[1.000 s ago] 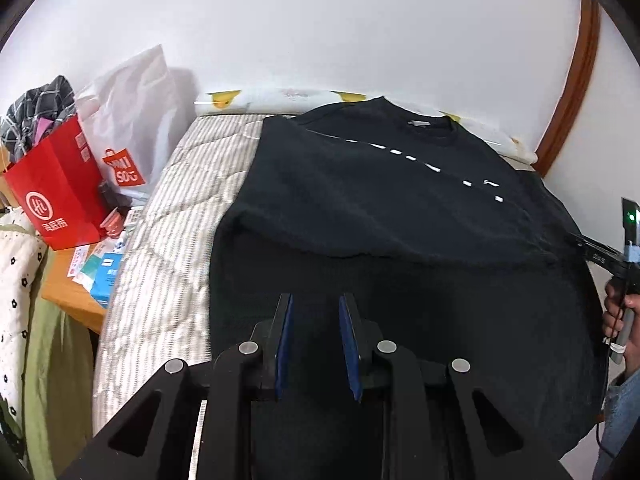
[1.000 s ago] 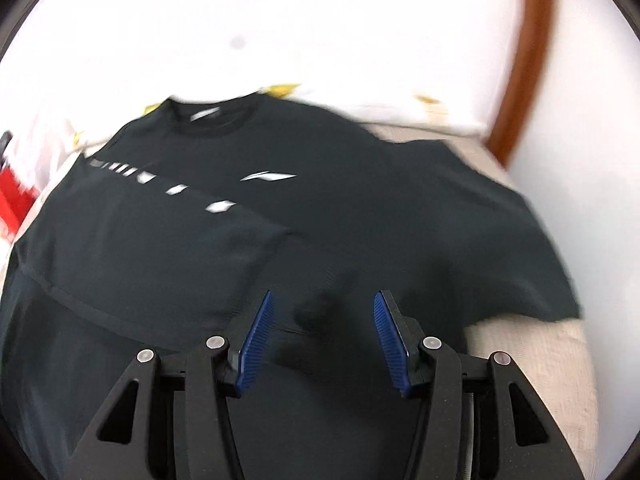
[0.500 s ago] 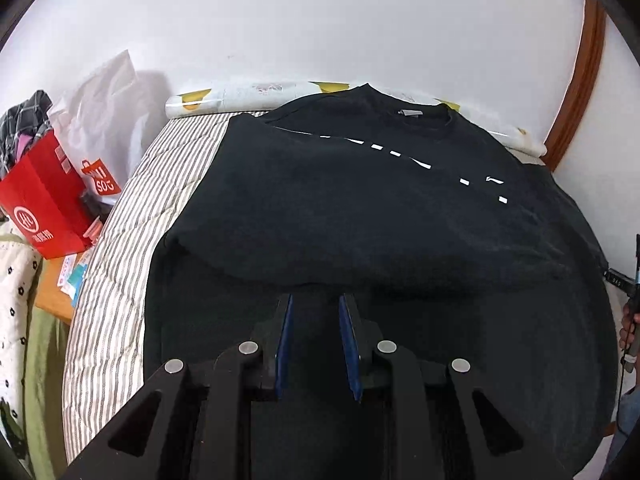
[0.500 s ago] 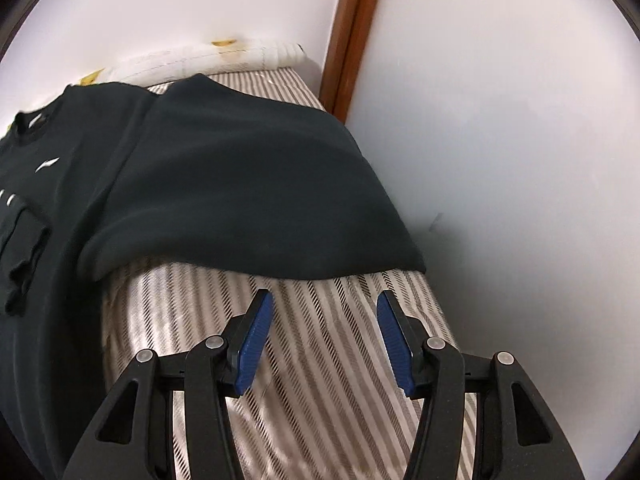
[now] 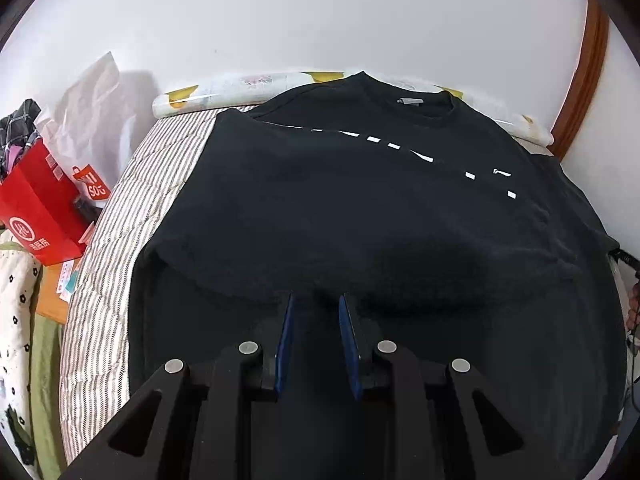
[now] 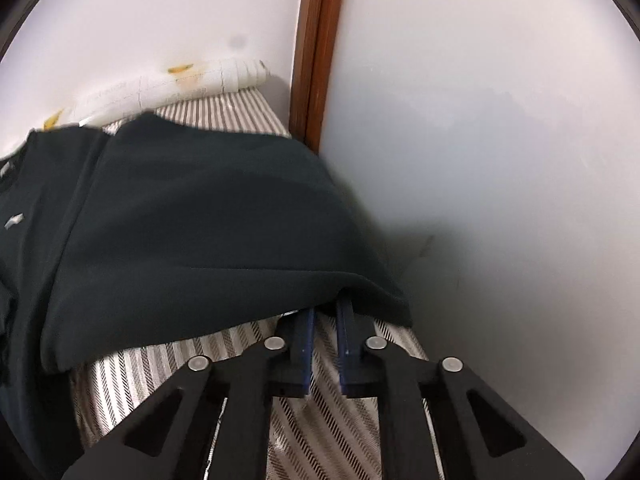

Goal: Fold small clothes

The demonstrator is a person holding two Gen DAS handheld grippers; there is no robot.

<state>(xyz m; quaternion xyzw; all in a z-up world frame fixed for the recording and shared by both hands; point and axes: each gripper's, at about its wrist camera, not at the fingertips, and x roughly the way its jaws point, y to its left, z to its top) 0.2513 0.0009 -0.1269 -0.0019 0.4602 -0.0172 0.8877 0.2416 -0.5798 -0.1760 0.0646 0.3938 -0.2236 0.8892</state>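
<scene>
A black T-shirt (image 5: 360,208) with white dashes lies spread on a striped bed, its left sleeve folded in over the body. My left gripper (image 5: 314,304) hovers over its lower middle, jaws narrowly apart and holding nothing. In the right wrist view the shirt's right sleeve (image 6: 192,232) lies on the stripes by the wall. My right gripper (image 6: 325,308) has its fingertips tucked at the sleeve's hem, jaws narrowed around the hem edge; the tips are hidden under the cloth.
A striped mattress (image 5: 120,248) carries the shirt, with a rolled white pad (image 5: 240,88) at its head. Red and white shopping bags (image 5: 44,208) stand left of the bed. A wall (image 6: 500,160) and brown door frame (image 6: 316,40) sit close on the right.
My right gripper swung from the shirt's body to the right sleeve, moved forward to its hem and narrowed its jaws there. The left gripper shifted a little over the shirt.
</scene>
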